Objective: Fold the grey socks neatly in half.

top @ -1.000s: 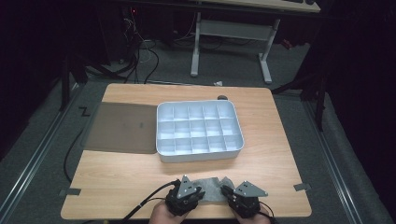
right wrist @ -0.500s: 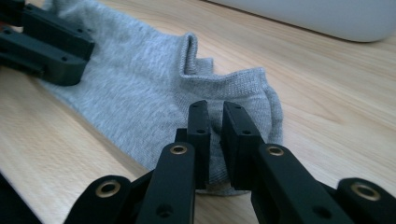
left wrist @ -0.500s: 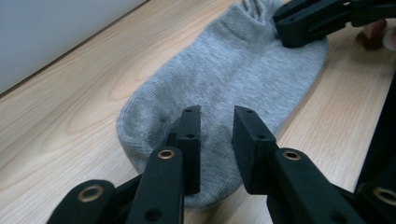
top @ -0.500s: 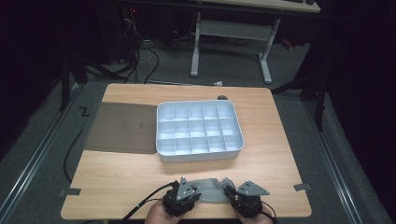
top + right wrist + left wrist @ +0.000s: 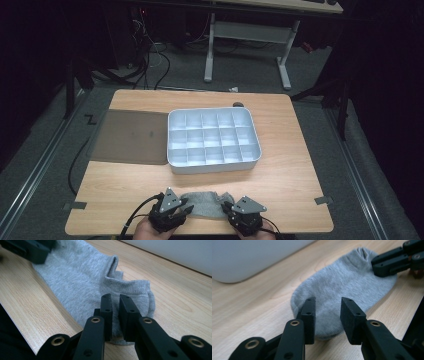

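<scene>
Though flat: soft grey knit sock [image 5: 342, 287]

The high view looks forward and down over the whole light wooden table [image 5: 280, 175] from above its near edge. Each gripper view sits low and very close, looking along its own black fingers [image 5: 309, 317] at the near edge; both share the small grey fabric sock [image 5: 82, 277].
</scene>
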